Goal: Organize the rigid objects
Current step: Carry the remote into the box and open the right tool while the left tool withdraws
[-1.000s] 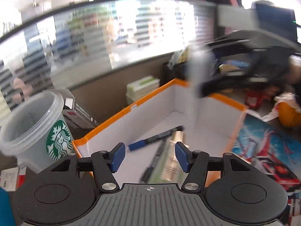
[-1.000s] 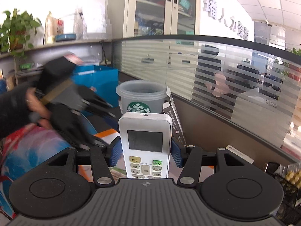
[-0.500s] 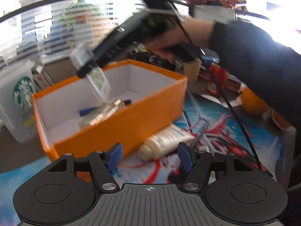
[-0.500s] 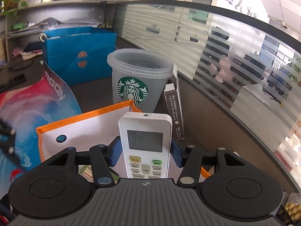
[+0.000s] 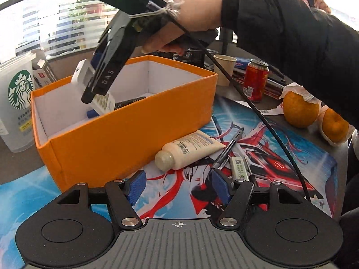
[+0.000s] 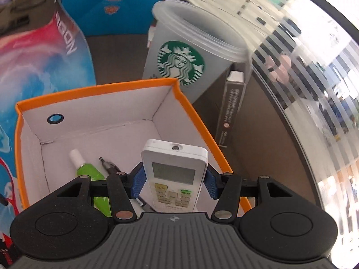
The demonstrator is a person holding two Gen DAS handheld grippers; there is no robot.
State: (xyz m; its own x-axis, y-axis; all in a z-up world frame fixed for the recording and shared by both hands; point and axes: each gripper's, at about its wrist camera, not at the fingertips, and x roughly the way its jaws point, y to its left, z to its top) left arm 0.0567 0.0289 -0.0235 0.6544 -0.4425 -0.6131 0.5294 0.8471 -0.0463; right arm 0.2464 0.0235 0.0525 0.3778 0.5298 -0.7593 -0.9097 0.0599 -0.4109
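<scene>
A: Since the earlier frame, right gripper point(image 6: 173, 185) lowered the white plastic remote control point(image 6: 174, 174) into the orange cardboard box point(image 6: 197, 123), fingers pinching it.

B: Next: release. Left gripper point(image 5: 178, 187) fingers spread, empty.

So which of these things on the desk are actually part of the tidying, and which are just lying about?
Part of the job:
orange box
white remote in the right gripper
cream tube
black pen
left gripper, open

Just lying about:
Starbucks cup
red can
oranges
paper cup
</scene>
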